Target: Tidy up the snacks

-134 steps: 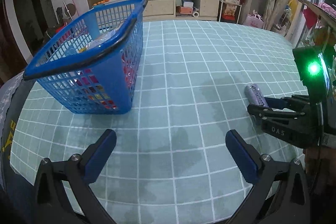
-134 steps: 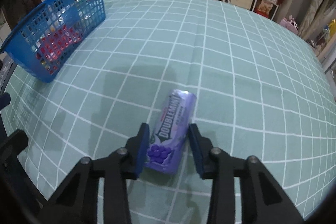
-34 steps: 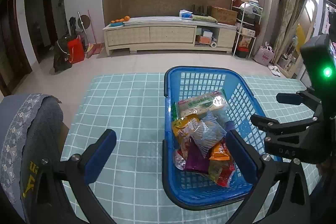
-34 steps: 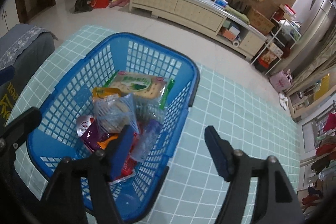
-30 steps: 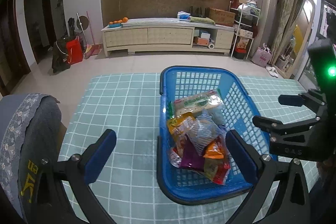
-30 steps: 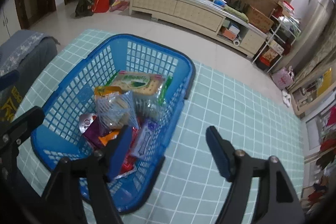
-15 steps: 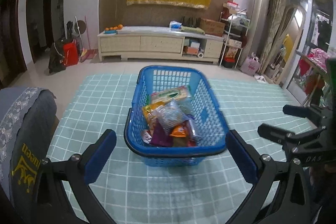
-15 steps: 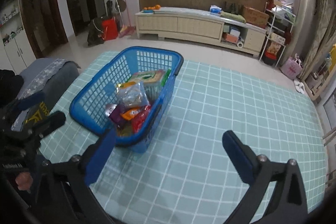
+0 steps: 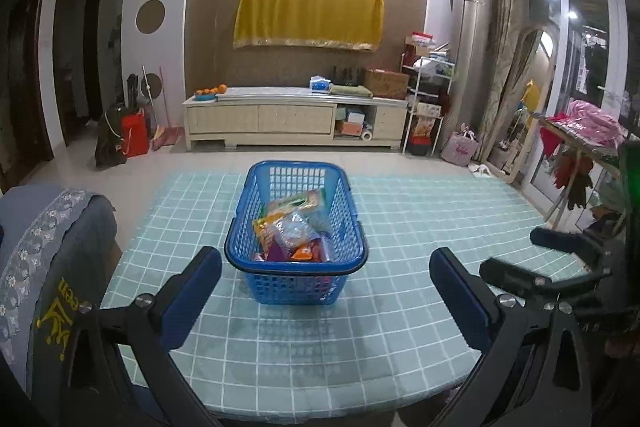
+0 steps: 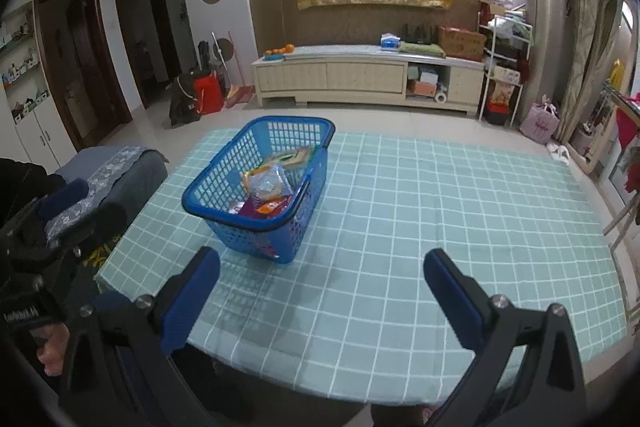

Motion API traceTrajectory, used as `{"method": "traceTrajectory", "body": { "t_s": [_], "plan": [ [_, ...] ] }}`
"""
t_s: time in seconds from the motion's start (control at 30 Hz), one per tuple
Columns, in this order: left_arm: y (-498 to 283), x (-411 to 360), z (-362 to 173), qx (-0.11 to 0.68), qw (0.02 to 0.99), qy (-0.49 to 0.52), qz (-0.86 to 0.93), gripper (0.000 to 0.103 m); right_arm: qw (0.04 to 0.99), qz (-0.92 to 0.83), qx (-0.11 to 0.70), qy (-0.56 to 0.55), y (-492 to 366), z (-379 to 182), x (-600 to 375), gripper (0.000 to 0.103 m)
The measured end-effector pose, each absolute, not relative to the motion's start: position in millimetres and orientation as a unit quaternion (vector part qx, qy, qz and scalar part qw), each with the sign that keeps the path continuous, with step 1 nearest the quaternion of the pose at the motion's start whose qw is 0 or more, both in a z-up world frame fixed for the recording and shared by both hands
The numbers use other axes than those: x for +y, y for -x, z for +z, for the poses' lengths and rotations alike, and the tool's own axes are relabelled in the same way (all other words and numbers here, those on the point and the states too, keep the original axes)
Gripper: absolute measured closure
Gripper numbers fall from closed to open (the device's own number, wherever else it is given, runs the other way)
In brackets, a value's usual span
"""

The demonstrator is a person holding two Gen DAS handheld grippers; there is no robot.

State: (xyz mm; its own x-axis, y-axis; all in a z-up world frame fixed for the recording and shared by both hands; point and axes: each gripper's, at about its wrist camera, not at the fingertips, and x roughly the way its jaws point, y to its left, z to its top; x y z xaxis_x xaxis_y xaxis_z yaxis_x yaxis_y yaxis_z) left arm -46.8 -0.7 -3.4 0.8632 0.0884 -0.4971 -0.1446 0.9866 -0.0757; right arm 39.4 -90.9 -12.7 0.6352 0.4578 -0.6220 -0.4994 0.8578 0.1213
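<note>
The blue plastic basket (image 9: 296, 287) stands on the teal checked tablecloth (image 9: 420, 219), holding several snack packets (image 9: 288, 231). My left gripper (image 9: 324, 263) hangs open and empty on the near side of the basket, well back from it. In the right wrist view the basket (image 10: 256, 243) and its packets (image 10: 268, 187) lie ahead to the left. My right gripper (image 10: 322, 261) is wide open with nothing between its blue pads. Each gripper shows in the other's view: the right gripper (image 9: 524, 255) at the right edge, the left gripper (image 10: 80, 207) at the left edge.
A chair with a grey patterned cover (image 9: 48, 227) stands at the table's left side. The table's rounded near edge (image 10: 320, 393) runs just under the grippers. A hand (image 10: 52, 351) holds the left gripper. A low cabinet (image 9: 296, 119) lines the far wall.
The right gripper, earlier shut on a purple gum pack, has dropped it into the basket and opened wide. Both grippers have drawn back and up, so the basket looks smaller.
</note>
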Motion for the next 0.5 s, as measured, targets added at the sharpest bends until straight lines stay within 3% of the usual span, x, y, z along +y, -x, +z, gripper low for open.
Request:
{"method": "traceTrajectory", "body": {
  "t_s": [0.5],
  "plan": [
    [57.7,-19.5,1.4,0.24,0.969,0.033,0.043,0.0,0.919,0.264,0.293,-0.001,-9.4,6.7,-114.9,0.0]
  ]
}}
